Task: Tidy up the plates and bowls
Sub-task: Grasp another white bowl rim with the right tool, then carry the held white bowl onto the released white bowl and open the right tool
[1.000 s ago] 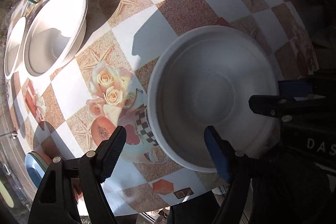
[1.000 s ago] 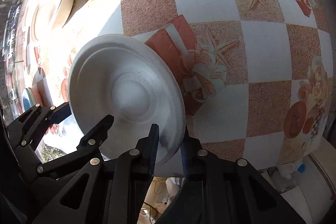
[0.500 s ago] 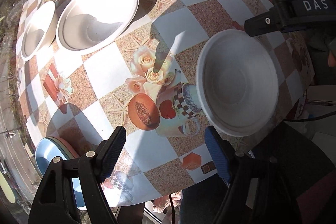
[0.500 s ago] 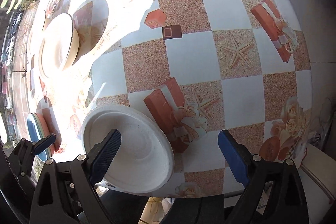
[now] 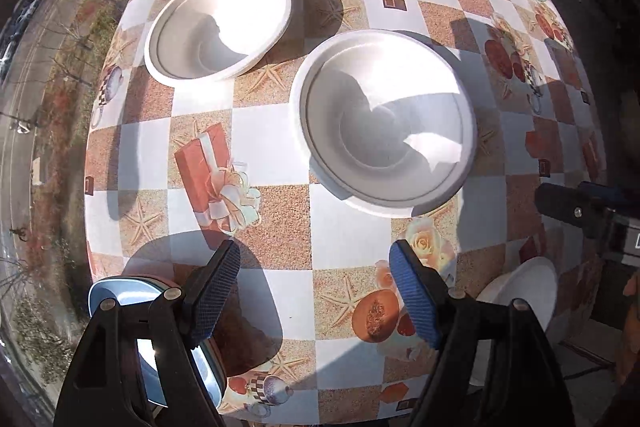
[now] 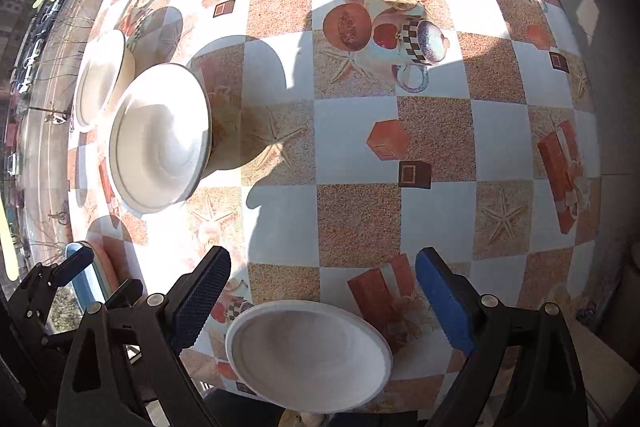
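We are seeing the right gripper (image 6: pixel 322 301) with jaws wide apart and empty; they have just been opening, letting go of the white plate (image 6: pixel 308 359) they were clamping a second ago, so it is now resting flat near the tabletop (image 6: pixel 360 147) edge at 6 o'clock in the right wrist view. That placement looks done. The left gripper (image 5: pixel 316 293) is also holding its jaws apart with nothing between them, having swung away from that plate. Both grippers are pointing straight down above the cloth. In the left view, one white bowl (image 5: pixel 386 123) is sitting at 1 o'clock, a second bowl (image 5: pixel 220 25) at 11 o'clock, a blue plate stack (image 5: pixel 120 293) at 8 o'clock. We judge the near bowl is probably next.
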A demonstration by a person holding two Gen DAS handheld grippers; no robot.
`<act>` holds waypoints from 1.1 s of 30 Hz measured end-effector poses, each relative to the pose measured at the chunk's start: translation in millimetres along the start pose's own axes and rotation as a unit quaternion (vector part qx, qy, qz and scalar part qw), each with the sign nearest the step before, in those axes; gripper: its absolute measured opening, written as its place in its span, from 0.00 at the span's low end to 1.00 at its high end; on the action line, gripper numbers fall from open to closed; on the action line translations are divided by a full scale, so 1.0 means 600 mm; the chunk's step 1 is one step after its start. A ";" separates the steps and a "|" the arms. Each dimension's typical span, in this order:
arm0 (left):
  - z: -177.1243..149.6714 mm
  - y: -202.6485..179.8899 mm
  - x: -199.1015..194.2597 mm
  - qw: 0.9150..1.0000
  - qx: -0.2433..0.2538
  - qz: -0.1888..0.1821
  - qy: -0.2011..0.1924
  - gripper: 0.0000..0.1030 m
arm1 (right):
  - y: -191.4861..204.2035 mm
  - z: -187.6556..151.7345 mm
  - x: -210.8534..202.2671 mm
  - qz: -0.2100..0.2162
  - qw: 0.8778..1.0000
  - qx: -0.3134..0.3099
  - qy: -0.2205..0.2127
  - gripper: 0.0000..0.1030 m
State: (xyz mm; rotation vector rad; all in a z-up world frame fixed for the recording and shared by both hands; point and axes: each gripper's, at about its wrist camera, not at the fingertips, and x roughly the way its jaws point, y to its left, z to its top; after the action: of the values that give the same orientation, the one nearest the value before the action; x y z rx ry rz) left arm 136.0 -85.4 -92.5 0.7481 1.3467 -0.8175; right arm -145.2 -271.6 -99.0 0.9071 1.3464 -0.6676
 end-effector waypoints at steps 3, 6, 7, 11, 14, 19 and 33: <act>0.035 0.017 0.017 1.000 -0.027 0.007 -0.005 0.78 | 0.024 0.000 0.017 0.001 1.000 -0.010 0.001 0.92; 0.065 0.032 0.028 0.999 -0.043 0.011 -0.008 0.78 | 0.050 0.010 0.033 0.003 1.000 -0.017 0.002 0.92; 0.073 0.036 0.037 0.999 -0.047 0.012 -0.007 0.78 | 0.058 0.018 0.036 0.004 1.000 -0.018 0.002 0.92; 0.093 0.051 0.059 0.998 -0.059 0.017 -0.001 0.78 | 0.091 0.046 0.058 0.007 1.000 -0.024 0.003 0.92; 0.103 0.064 0.072 0.997 -0.067 0.022 0.006 0.78 | 0.109 0.064 0.076 0.007 1.000 -0.026 0.004 0.92; 0.108 0.084 0.102 0.997 -0.075 0.003 0.023 0.73 | 0.118 0.075 0.103 0.007 1.000 -0.015 0.015 0.91; 0.082 0.084 0.119 0.999 -0.007 -0.030 0.034 0.35 | 0.164 0.047 0.158 0.052 0.996 -0.015 0.065 0.20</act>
State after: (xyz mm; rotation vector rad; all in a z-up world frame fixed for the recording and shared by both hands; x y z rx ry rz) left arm 207.7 -105.9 -159.7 0.7345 1.4399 -0.8354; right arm -34.9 -236.4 -176.7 1.0026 1.4100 -0.5145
